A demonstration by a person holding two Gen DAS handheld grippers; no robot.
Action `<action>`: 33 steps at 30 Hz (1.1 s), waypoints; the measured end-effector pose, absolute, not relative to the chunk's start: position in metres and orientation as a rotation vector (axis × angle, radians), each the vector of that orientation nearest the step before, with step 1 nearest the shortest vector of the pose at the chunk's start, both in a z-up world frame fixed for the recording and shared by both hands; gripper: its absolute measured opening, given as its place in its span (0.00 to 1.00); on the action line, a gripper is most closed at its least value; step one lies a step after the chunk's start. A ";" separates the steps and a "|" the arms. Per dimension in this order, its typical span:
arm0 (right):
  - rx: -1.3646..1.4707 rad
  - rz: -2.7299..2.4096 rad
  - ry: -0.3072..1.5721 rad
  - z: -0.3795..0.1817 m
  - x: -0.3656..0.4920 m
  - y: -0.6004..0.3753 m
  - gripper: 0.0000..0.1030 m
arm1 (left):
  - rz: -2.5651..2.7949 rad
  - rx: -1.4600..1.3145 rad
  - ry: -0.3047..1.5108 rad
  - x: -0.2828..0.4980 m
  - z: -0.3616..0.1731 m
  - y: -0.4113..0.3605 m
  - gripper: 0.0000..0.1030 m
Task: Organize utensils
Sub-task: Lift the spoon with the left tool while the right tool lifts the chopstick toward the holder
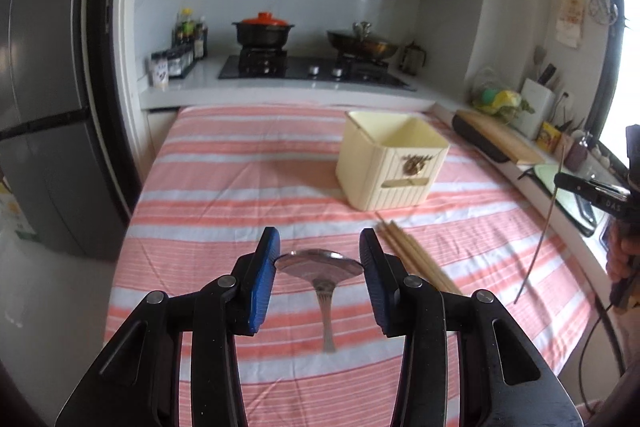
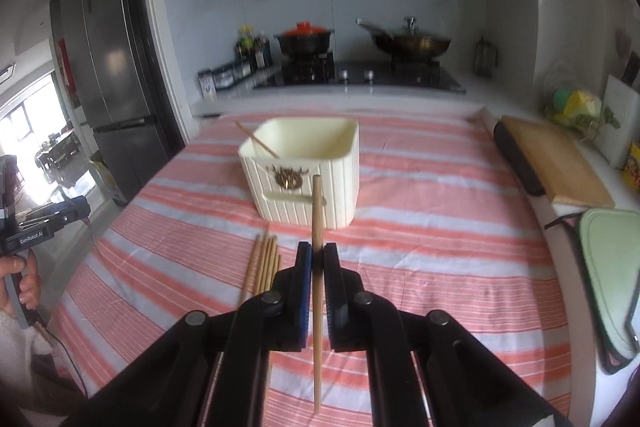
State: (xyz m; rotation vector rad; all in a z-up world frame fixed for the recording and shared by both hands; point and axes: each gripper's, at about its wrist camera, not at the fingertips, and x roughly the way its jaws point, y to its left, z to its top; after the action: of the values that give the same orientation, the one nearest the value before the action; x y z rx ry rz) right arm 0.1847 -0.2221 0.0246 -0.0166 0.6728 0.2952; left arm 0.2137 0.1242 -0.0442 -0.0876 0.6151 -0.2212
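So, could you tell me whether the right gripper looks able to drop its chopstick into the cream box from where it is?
Probably yes. The right gripper holds a chopstick, and the cream box stands open-topped straight ahead, with only striped cloth between them.

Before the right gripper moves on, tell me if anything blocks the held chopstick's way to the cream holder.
Nothing visible does. The right gripper is shut on the chopstick, and only bare striped cloth lies before the cream holder, whose top is open.
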 end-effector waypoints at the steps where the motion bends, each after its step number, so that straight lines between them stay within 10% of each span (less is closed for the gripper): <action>1: -0.016 0.293 0.653 0.029 0.182 -0.222 0.06 | -0.225 -0.087 0.608 0.214 -0.040 0.123 0.41; 33: 0.051 0.318 0.296 0.135 0.343 -0.195 0.06 | -0.277 -0.166 0.397 0.400 0.100 0.053 0.40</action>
State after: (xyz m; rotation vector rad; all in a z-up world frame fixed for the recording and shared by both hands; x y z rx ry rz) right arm 0.3434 -0.1948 0.1355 0.0509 0.2964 0.3175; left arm 0.3997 0.0532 0.1004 -0.1658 0.3966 -0.2768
